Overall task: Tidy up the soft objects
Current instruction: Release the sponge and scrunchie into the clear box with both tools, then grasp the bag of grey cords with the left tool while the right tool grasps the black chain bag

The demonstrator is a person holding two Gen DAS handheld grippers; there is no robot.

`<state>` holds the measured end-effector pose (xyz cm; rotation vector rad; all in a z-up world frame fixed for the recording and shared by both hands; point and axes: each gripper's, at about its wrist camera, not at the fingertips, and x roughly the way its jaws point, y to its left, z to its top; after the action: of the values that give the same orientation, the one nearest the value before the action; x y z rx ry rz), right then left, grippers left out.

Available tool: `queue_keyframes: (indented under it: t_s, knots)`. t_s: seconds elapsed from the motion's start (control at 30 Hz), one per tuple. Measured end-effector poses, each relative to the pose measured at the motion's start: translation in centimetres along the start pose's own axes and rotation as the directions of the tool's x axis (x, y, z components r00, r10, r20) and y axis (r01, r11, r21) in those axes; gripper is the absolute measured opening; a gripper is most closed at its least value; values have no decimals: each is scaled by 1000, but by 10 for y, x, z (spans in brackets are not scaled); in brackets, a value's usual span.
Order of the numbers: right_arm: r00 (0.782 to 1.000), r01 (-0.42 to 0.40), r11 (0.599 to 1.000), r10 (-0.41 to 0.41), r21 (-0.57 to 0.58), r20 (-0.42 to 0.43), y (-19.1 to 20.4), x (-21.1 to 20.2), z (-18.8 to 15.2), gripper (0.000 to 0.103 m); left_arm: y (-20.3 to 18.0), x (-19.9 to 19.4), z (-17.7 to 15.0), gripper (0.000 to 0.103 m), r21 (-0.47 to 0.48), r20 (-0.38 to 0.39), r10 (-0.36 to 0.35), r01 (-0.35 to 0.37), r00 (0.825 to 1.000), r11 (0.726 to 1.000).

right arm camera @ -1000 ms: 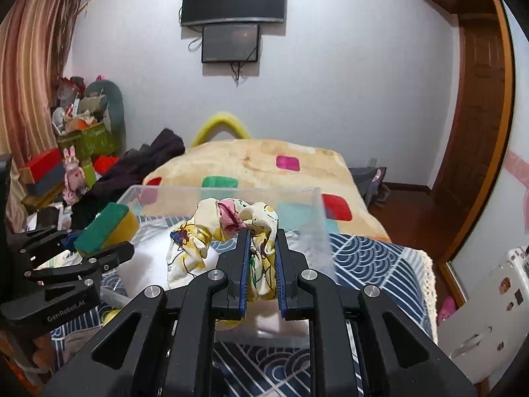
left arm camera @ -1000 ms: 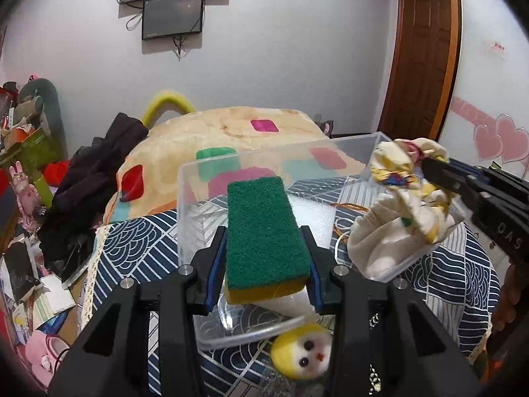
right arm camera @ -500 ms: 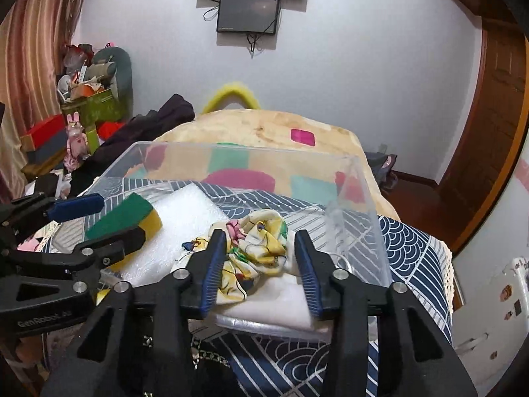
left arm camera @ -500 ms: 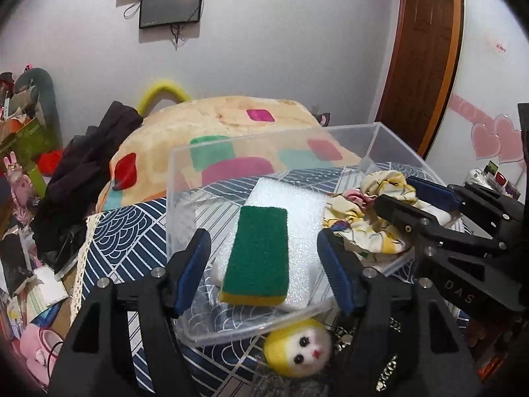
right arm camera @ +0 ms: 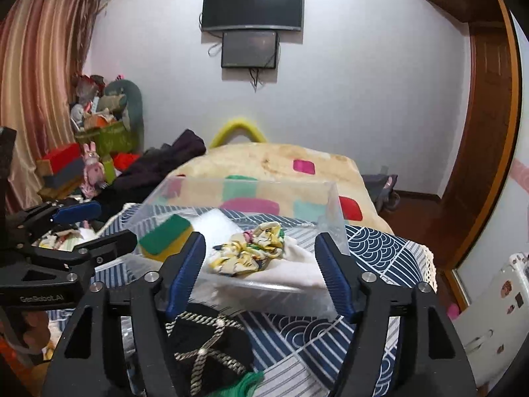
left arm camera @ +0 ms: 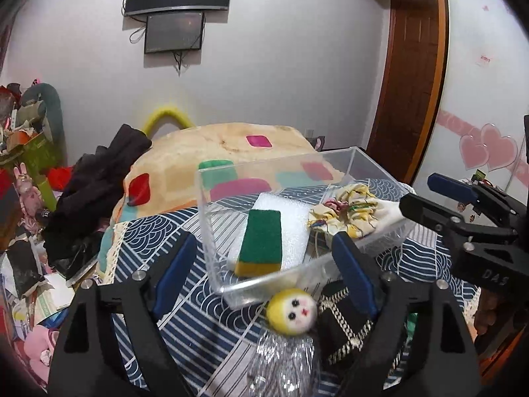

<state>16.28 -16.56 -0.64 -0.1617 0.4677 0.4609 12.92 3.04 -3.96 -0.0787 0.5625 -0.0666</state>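
Observation:
A clear plastic box [left arm camera: 211,231] [right arm camera: 334,205] stands on the blue patterned cloth. Inside it lie a green and yellow sponge [left arm camera: 263,241] [right arm camera: 167,238] on a white foam pad [left arm camera: 287,218], and a floral cloth bundle [left arm camera: 350,213] [right arm camera: 254,253]. My left gripper [left arm camera: 266,271] is open and empty, just in front of the box. My right gripper [right arm camera: 261,271] is open and empty, in front of the bundle. A yellow-headed doll [left arm camera: 291,311] in silver wrap and a black pouch with gold chain [left arm camera: 344,327] [right arm camera: 211,347] lie in front of the box.
A bed with a patterned blanket [left arm camera: 224,145] lies behind the table. Dark clothes [left arm camera: 99,178] are piled at its left. Clutter and toys [right arm camera: 99,139] fill the left side of the room. A wooden door [left arm camera: 410,76] stands at the right.
My left gripper let go of the sponge and my right let go of the cloth bundle; both now lie in the box. Both grippers opened and drew back toward me.

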Motion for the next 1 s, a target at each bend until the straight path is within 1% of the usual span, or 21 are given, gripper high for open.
queue_keyframes:
  t_s: [0.13,0.3,0.43,0.63,0.7,0.73,0.77,0.8,0.83,0.87,0.9,1.0]
  knots:
    - [1000,-21,1000,21,2,1,9,-7,-9,66,1,-11,-12,89,-4,2,7,-7,1000,1000]
    - [999,-29,1000,29,-11,-32,22,-7,-26,66,6,-13,-34,89,-22,-41,17,-18,999,1000]
    - [995,-52,999,52,1,-86,28,1,-42,66,13,-15,-50,89,-41,-73,34,-37,997,998]
    - [980,-92,996,94,18,-173,38,15,-63,66,21,-17,-74,89,-79,-124,31,-41,992,996]
    - [976,-91,996,92,14,-196,40,20,-68,65,20,-15,-80,89,-86,-142,21,-33,990,996]
    - [975,-90,996,91,15,-202,41,20,-70,62,19,-14,-82,89,-88,-149,15,-28,989,996]
    - [973,-92,996,94,18,-210,40,22,-72,50,17,-13,-85,89,-88,-158,9,-24,987,996]
    - [971,-95,995,97,20,-218,40,23,-73,42,15,-12,-87,89,-86,-164,4,-18,986,996]
    - [970,-102,994,105,27,-220,39,22,-75,38,12,-10,-89,89,-83,-173,-4,-10,985,996]
    - [970,-107,994,112,34,-215,37,20,-75,29,10,-8,-90,89,-82,-180,-11,-4,984,997]
    - [972,-102,994,107,37,-207,36,18,-74,23,8,-7,-92,89,-82,-188,-21,5,982,997]
    - [977,-94,994,102,52,-187,31,11,-76,19,0,3,-97,89,-81,-220,-54,37,974,996]
